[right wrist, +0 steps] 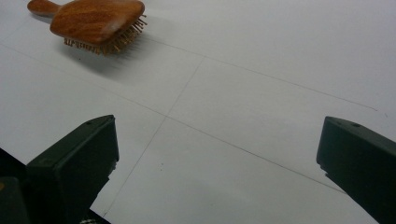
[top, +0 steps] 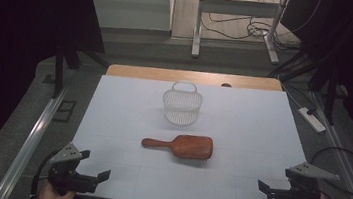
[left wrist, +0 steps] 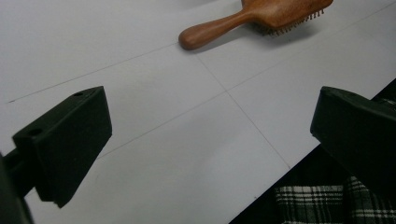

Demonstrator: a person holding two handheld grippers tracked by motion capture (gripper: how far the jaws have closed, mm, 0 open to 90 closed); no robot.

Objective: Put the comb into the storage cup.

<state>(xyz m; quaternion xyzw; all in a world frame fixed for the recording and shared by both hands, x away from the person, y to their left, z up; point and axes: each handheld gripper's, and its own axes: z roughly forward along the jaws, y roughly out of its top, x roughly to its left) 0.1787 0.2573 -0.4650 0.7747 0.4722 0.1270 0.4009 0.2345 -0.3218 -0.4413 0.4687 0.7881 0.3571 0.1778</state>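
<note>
L gripper (top: 87, 166) and R gripper (top: 275, 187), jaws wide apart w/ nothing between, at near corners of white gridded table (top: 252, 123), wooden paddle hairbrush (top: 182, 146) bristles-down at centre, white wire basket (top: 181, 106) just beyond, dim room, desk legs and cables behind.

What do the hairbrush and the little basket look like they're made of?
The hairbrush looks like wood with a smooth reddish-brown finish; grain streaks show on its back, and its bristles look like thin pale pins. The basket seems to be white plastic or coated wire, going by its fine open mesh.
</note>
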